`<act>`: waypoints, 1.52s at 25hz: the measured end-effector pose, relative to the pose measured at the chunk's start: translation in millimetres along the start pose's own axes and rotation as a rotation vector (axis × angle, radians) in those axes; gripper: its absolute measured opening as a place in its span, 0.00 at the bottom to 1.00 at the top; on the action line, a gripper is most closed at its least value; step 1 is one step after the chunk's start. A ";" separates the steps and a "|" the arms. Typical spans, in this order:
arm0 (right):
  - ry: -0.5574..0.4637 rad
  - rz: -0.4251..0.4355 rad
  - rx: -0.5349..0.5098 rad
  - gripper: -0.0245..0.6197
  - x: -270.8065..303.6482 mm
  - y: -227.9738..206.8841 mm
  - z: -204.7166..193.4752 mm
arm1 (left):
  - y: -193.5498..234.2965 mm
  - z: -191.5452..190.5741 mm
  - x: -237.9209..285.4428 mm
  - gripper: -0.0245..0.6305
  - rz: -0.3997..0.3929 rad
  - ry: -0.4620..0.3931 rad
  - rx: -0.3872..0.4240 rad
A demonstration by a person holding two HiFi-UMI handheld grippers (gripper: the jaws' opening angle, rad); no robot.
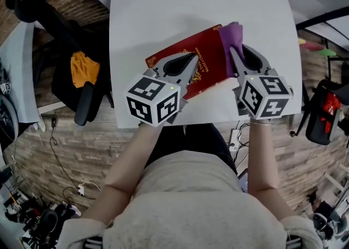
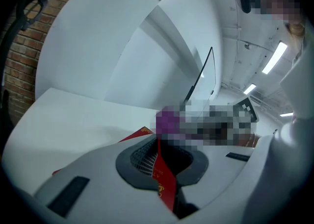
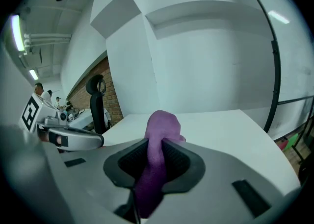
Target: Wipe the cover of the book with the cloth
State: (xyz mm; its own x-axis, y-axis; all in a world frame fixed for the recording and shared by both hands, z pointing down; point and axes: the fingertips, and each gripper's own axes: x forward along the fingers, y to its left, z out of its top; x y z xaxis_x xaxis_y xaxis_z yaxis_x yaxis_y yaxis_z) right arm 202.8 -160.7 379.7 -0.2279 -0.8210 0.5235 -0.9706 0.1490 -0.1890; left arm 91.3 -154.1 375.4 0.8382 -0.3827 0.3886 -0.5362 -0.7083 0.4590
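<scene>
A red book (image 1: 210, 52) with gold print lies tilted on the white table (image 1: 163, 13), lifted at its near left edge. My left gripper (image 1: 188, 62) is shut on that edge; the red cover (image 2: 164, 181) shows pinched between its jaws. My right gripper (image 1: 234, 52) is shut on a purple cloth (image 1: 232, 32), which rests at the book's far right edge. The cloth (image 3: 156, 164) runs up between the right jaws and bulges past their tips. The left gripper's body (image 3: 68, 138) appears at the left of the right gripper view.
A black office chair (image 1: 65, 73) with an orange item on it stands left of the table. A black bag with red parts (image 1: 326, 109) sits at the right. The table's near edge lies just under both grippers. Cables lie on the floor (image 1: 71, 182).
</scene>
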 end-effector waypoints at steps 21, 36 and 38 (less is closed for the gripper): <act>-0.248 0.140 0.080 0.17 -55.0 54.5 61.1 | -18.6 42.3 -29.7 0.08 -0.115 -0.094 0.089; -0.238 0.193 0.065 0.17 -79.3 73.8 45.3 | -42.8 46.0 -48.4 0.07 -0.198 -0.141 0.126; -0.225 0.202 0.055 0.17 -78.6 75.1 43.6 | -42.1 45.2 -48.0 0.07 -0.190 -0.133 0.138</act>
State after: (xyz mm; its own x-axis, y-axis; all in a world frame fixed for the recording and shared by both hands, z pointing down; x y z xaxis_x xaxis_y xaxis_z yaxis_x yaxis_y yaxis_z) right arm 151.2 -109.0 288.1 -0.3868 -0.8803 0.2748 -0.9005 0.2963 -0.3181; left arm 78.1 -132.6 301.3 0.9331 -0.3035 0.1930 -0.3571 -0.8455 0.3970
